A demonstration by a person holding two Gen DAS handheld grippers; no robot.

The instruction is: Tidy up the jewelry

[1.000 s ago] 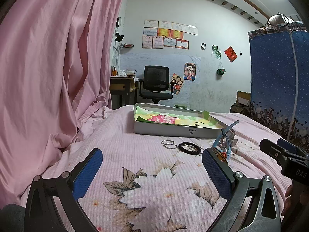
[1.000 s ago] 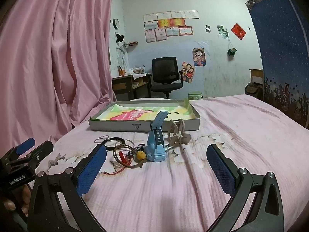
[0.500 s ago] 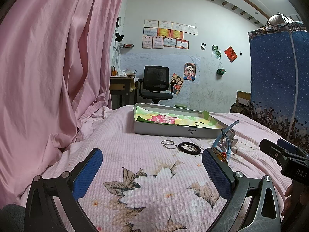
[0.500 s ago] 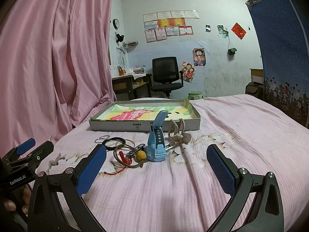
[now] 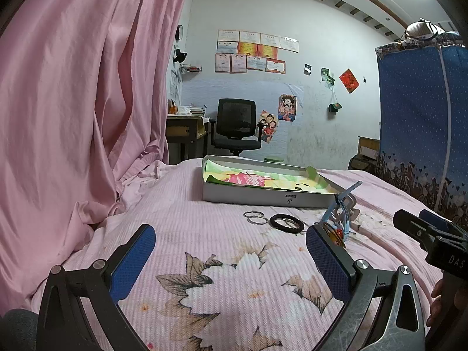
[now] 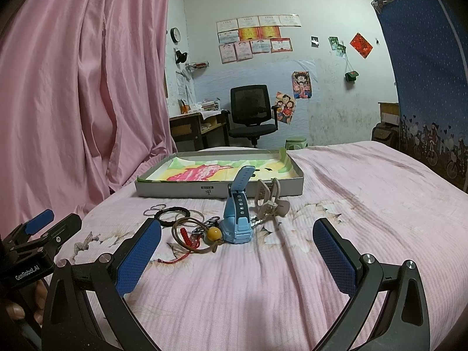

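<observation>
A shallow grey box (image 6: 175, 188) with a colourful paper lining lies on the pink bed; it also shows in the left wrist view (image 5: 263, 197). In front of it lie a blue watch (image 6: 238, 219), a beige hair claw (image 6: 270, 201), a cord bracelet with a yellow bead (image 6: 215, 233), a black hair tie (image 6: 172, 215) and thin metal rings (image 6: 154, 209). The black hair tie (image 5: 286, 223) and rings (image 5: 255, 217) show in the left wrist view. My right gripper (image 6: 235, 253) is open and empty, just short of the pile. My left gripper (image 5: 231, 253) is open and empty, further left.
A pink curtain (image 5: 73, 102) hangs along the bed's left side. A blue fabric wardrobe (image 5: 424, 122) stands on the right. A black office chair (image 6: 251, 114) and a desk (image 6: 193, 122) stand beyond the bed's far end. The bedspread (image 6: 365, 190) is wide to the right of the pile.
</observation>
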